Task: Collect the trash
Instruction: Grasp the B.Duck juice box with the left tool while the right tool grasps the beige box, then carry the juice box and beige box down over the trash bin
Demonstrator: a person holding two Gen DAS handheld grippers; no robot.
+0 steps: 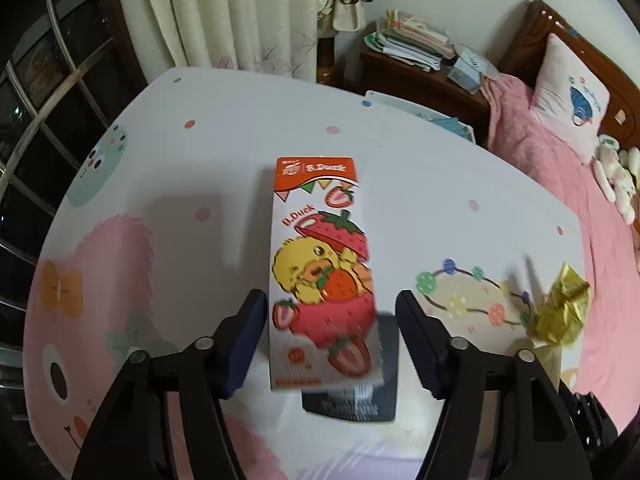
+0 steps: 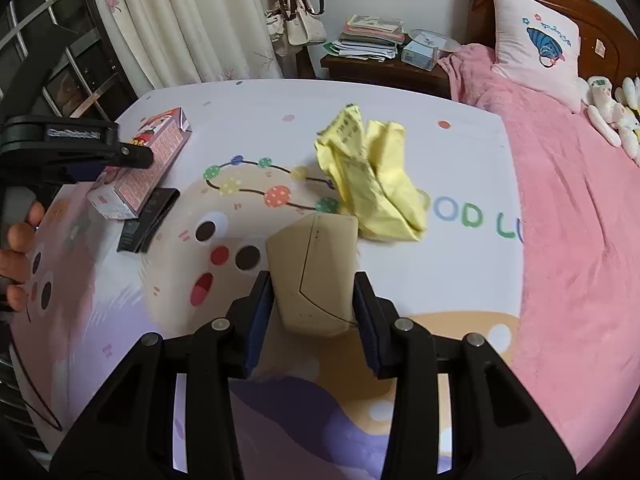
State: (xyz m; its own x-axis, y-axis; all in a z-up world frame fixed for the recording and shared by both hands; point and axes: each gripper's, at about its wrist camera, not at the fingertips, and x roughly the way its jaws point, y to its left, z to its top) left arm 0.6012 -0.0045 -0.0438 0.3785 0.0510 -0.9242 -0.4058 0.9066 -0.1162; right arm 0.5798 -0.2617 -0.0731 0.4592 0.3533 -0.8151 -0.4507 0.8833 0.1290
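Note:
A strawberry duck drink carton (image 1: 320,264) lies flat on the cartoon-print table (image 1: 240,136), partly on top of a black flat packet (image 1: 352,400). My left gripper (image 1: 330,312) straddles the carton's near end and is open: the left pad is at the carton's edge and a gap shows at the right pad. A gold crumpled wrapper (image 1: 560,312) lies to the right. In the right wrist view my right gripper (image 2: 312,288) is shut on a beige squashed paper piece (image 2: 316,272) that rests on the table (image 2: 440,264). Crumpled yellow paper (image 2: 372,184) lies just beyond it. The carton (image 2: 156,148) and the left gripper's finger (image 2: 100,152) show at the left.
A bed with a pink blanket (image 2: 568,208) and a pillow borders the table's right side. Behind the table stand a wooden nightstand (image 2: 380,68) stacked with books, cream curtains (image 2: 180,20) and a barred window (image 1: 44,112). A person's hand (image 2: 16,256) is at the left edge.

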